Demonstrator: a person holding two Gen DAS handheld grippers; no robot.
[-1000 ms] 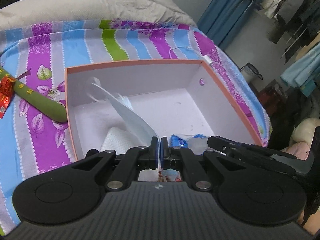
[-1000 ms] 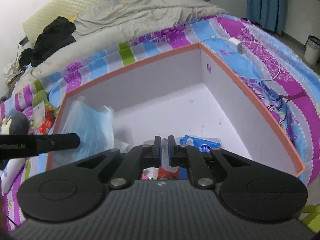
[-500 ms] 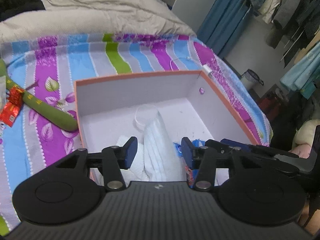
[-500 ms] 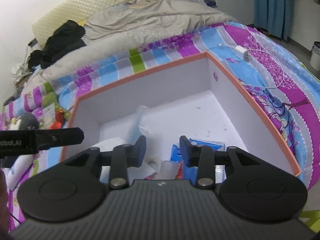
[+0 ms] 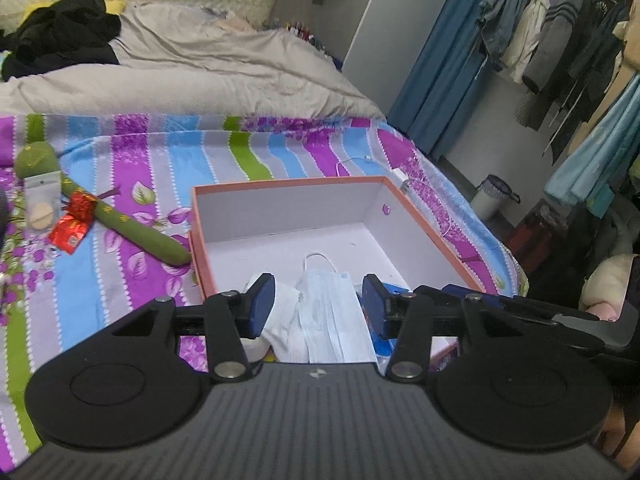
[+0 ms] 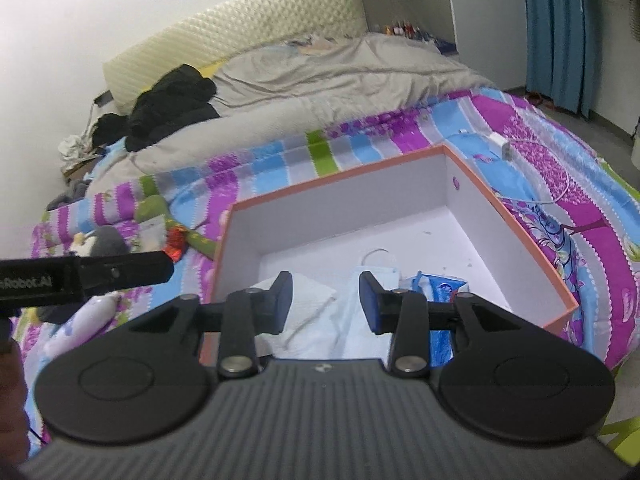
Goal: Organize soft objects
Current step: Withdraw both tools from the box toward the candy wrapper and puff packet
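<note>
**Face mask lies loose in the box, both grippers raised above it**

The pale blue face mask (image 5: pixel 334 312) rests on the white floor of the orange-rimmed box (image 5: pixel 288 181), near its front wall, one ear loop curled toward the box's middle. A folded white tissue (image 5: pixel 286 320) lies just beside it on one side, and a blue wipes packet (image 6: pixel 438 286) on the other.

The left gripper (image 5: pixel 318 304) hangs over the front of the box, tilted downward, its blue-padded jaws spread with nothing pinched; the mask shows through the gap but well below the pads. The right gripper (image 6: pixel 324 300) is posed the same way, angled down over the near edge, jaws parted and empty. Both sets of jaws have just been opening, though they are not opening further at this moment. In the right wrist view, the left tool's black finger juts in from the left edge.

The box sits on a bedspread (image 5: pixel 120 168) striped in purple, blue, grey and green. A long green plush toy (image 5: pixel 132 228) with a red wrapper tied round it lies beside the box. Farther back are a grey duvet (image 5: pixel 208 72), a black garment (image 6: pixel 172 108) and a quilted headboard (image 6: pixel 240 36). Blue curtains (image 5: pixel 436 80) and a rack of hanging clothes (image 5: pixel 560 40) stand off to the right.
</note>
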